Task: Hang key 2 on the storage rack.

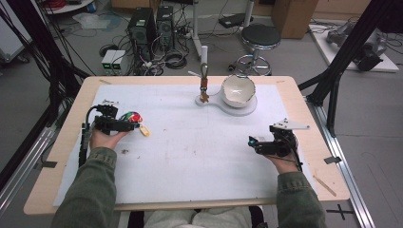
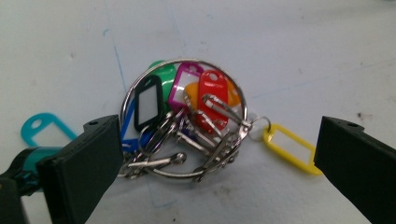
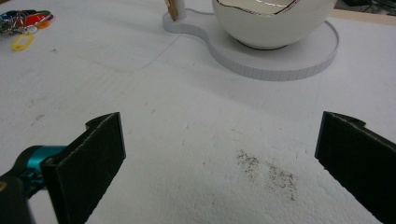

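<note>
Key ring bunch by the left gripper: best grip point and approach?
Probably the big metal ring itself, across its width from straight above: it lies flat on the white board, centred between the open left gripper jaws. Loose tags like the yellow one would swing.

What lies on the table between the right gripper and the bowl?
Nothing. In the right gripper view, bare white table with faint dark specks runs from the open right gripper to the white base under the bowl.

place: looks like a robotics/research lab | clues: desktop PC towers (image 1: 151, 26) sitting on the floor, cable tangle (image 1: 166, 59) all over, black metal rig frame (image 1: 349, 47), cardboard box (image 1: 294, 16), round stool (image 1: 260, 38) | bench: wooden table (image 1: 66, 142) with white foam sheet (image 1: 190, 147)
</note>
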{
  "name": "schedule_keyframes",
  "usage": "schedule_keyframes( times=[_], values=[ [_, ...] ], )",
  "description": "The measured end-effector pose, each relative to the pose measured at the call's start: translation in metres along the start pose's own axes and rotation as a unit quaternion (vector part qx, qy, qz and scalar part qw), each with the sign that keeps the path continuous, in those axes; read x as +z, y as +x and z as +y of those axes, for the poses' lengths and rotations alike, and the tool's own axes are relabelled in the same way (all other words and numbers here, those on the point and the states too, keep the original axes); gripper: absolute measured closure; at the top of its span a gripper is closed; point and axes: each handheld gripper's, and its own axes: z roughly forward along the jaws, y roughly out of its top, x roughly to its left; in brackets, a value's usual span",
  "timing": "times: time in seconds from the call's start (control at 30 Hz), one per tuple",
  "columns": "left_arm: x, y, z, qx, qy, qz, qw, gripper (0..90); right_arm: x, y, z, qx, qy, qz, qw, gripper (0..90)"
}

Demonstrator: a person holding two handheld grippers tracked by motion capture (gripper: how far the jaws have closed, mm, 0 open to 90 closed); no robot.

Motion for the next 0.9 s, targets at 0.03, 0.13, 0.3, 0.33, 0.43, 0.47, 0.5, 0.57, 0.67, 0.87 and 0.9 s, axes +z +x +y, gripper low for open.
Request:
schedule_keyframes(
  times=[0.03, 0.13, 0.3, 0.33, 0.43, 0.47, 0.5, 0.57, 0.67, 0.87, 0.9],
  values=[
    [0.002, -0.001, 0.001, 0.004, 0.008, 0.003, 1.0000, 3.8, 0.000, 0.000, 0.000, 0.000, 0.000, 0.001, 1.0000, 0.7],
    [0.007, 0.000, 0.001, -0.001, 0.021, 0.001, 0.9998, 4.0, 0.000, 0.000, 0.000, 0.000, 0.000, 0.001, 1.0000, 0.7],
    [0.012, 0.002, -0.001, 0.017, 0.049, 0.002, 0.9987, 10.7, -0.001, 0.001, 0.000, -0.001, -0.002, 0.002, 1.0000, 0.7],
    [0.012, 0.001, -0.001, 0.017, 0.049, 0.002, 0.9987, 12.5, -0.001, 0.001, 0.000, -0.001, -0.002, 0.003, 1.0000, 0.7],
    [0.013, 0.000, -0.002, 0.026, 0.055, 0.001, 0.9982, 18.1, -0.001, 0.001, 0.000, 0.001, -0.002, 0.003, 1.0000, 0.7],
    [0.014, 0.000, -0.002, 0.027, 0.056, 0.000, 0.9981, 19.9, -0.002, 0.001, 0.000, 0.001, -0.002, 0.003, 1.0000, 0.7],
    [0.014, 0.000, -0.002, 0.030, 0.058, 0.003, 0.9979, 22.2, -0.002, 0.001, 0.000, 0.001, -0.003, 0.003, 1.0000, 0.7],
    [0.014, 0.000, -0.002, 0.032, 0.061, 0.008, 0.9976, 25.6, -0.002, 0.001, 0.000, 0.000, -0.003, 0.003, 1.0000, 0.7],
    [0.016, 0.000, -0.002, 0.044, 0.061, 0.023, 0.9969, 35.3, -0.002, 0.000, 0.000, 0.000, -0.004, 0.003, 1.0000, 0.7],
    [0.021, -0.004, -0.002, 0.072, 0.076, 0.026, 0.9941, 49.7, -0.002, 0.001, 0.000, 0.002, -0.003, 0.004, 1.0000, 0.7],
    [0.021, -0.004, -0.002, 0.076, 0.075, 0.021, 0.9941, 51.7, -0.002, 0.001, 0.000, 0.002, -0.003, 0.004, 1.0000, 0.7]
  ],
)
